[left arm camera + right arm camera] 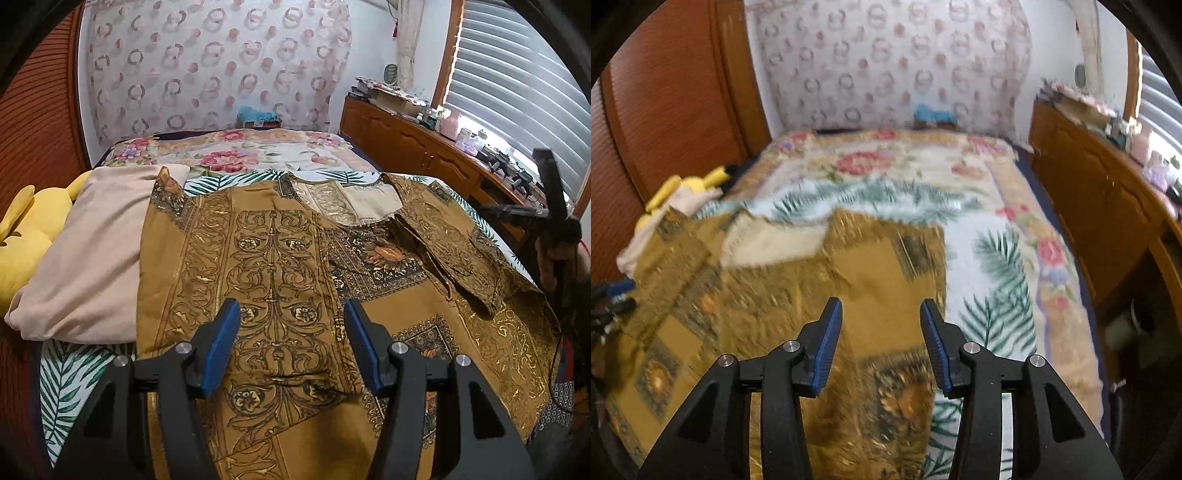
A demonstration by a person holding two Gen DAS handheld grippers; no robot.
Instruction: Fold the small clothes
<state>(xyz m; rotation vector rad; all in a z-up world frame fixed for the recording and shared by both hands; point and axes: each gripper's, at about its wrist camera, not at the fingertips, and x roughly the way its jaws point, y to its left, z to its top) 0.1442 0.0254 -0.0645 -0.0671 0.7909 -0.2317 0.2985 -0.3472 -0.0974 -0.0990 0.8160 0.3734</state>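
Mustard-gold cloth with dark ornamental print covers most of both views: it is the garment, spread flat across the bed, on top of a white sheet with green palm leaves. Further up the bed lies a floral blanket in cream and pink. The garment's right side has been folded inward, so that its sleeve lies across the body of the cloth, and the pale inner side shows at the neckline. Its left edge overlaps a beige pillow, and a yellow plush toy sits beyond that against the ribbed wooden headboard. A wooden cabinet runs along the right side of the bed beneath slatted blinds.

The left gripper is tilted downward over the middle of the garment, its blue-padded jaws standing well apart with only printed cloth visible through the gap; nothing is pinched between them. The right gripper points down at a similar slant above the folded right edge of the garment, where gold cloth meets the palm sheet. Its jaws stand apart too, with no cloth caught between the pads. That view is smeared by motion, so whether the fingertips touch the fabric is unclear. In the left view the right gripper appears as a dark shape at the far right edge
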